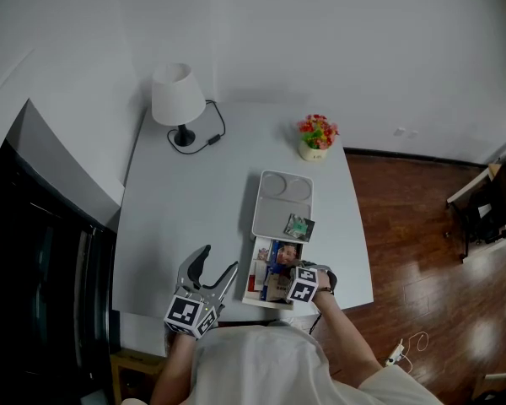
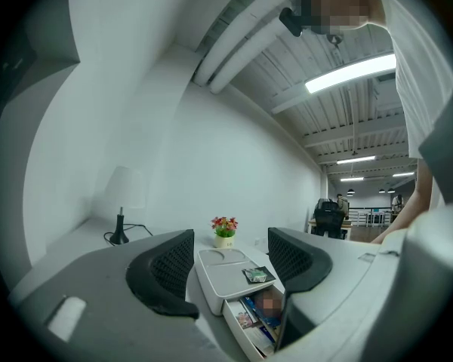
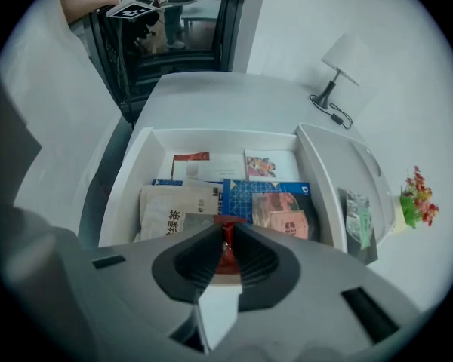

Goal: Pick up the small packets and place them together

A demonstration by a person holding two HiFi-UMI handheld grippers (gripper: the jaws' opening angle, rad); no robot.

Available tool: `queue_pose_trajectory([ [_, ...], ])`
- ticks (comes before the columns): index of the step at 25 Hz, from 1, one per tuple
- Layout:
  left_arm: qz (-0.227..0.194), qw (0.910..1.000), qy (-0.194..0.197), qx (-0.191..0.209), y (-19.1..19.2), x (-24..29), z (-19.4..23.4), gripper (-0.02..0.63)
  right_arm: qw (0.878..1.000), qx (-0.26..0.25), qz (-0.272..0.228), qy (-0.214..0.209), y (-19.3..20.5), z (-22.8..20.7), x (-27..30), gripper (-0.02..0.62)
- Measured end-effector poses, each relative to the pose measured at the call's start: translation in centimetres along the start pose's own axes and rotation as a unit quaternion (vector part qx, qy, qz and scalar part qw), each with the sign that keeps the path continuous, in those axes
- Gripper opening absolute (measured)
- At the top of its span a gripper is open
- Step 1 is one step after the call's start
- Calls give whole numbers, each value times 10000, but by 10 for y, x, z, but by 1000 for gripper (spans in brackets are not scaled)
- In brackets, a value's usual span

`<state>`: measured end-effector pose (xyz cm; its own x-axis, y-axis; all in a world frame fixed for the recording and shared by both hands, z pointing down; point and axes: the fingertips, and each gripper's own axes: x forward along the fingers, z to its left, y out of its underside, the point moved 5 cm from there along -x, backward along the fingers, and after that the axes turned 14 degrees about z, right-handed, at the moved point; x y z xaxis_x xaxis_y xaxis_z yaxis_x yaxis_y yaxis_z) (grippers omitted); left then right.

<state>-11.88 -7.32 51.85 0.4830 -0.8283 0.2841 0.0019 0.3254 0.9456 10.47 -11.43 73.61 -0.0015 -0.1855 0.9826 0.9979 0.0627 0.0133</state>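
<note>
While the person works at the white table (image 1: 160, 218):
Right gripper (image 3: 226, 236): jaws nearly closed, pinching small red packet (image 3: 226, 259) inside open white plastic drawer (image 3: 132, 179), among other packets.
Left gripper (image 1: 218, 263): jaws wide, empty, left of drawer.
Green foil packet (image 1: 299, 226): on grey box lid (image 1: 270, 213), just beyond the drawer.

Lamp (image 1: 178, 99) and potted flowers (image 1: 318, 135) stand well apart.

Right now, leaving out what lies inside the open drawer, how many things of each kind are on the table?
Lamp: 1
Flower pot: 1
Drawer box: 1
Green packet on the box's top: 1
Total: 4
</note>
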Motion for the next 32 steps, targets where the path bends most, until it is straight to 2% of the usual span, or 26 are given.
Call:
queue_pose_trajectory([
  [4,0,10000,24,9,-2,4,3,298,9995,166,-227,133,-1,-2,-16,64],
  [9,24,10000,60,19,-4,11,7,298,9963,210,-748,366,-16,-15,-56,64],
  [13,35,10000,68,-6,-5,17,11,298,9915,102,-1118,652,-38,-53,-84,64],
  [17,69,9999,69,34,-8,20,11,298,9872,174,-1436,677,-67,-99,-89,63],
  [23,31,9999,-144,-1,-8,10,15,298,9924,-172,-1072,572,-88,-143,-43,63],
  [27,84,9993,-357,-98,-4,-3,23,298,9930,48,-1128,349,-96,-153,-31,69],
  [32,76,9987,-470,-167,0,-11,28,298,9937,43,-935,609,-92,-159,-23,78],
])
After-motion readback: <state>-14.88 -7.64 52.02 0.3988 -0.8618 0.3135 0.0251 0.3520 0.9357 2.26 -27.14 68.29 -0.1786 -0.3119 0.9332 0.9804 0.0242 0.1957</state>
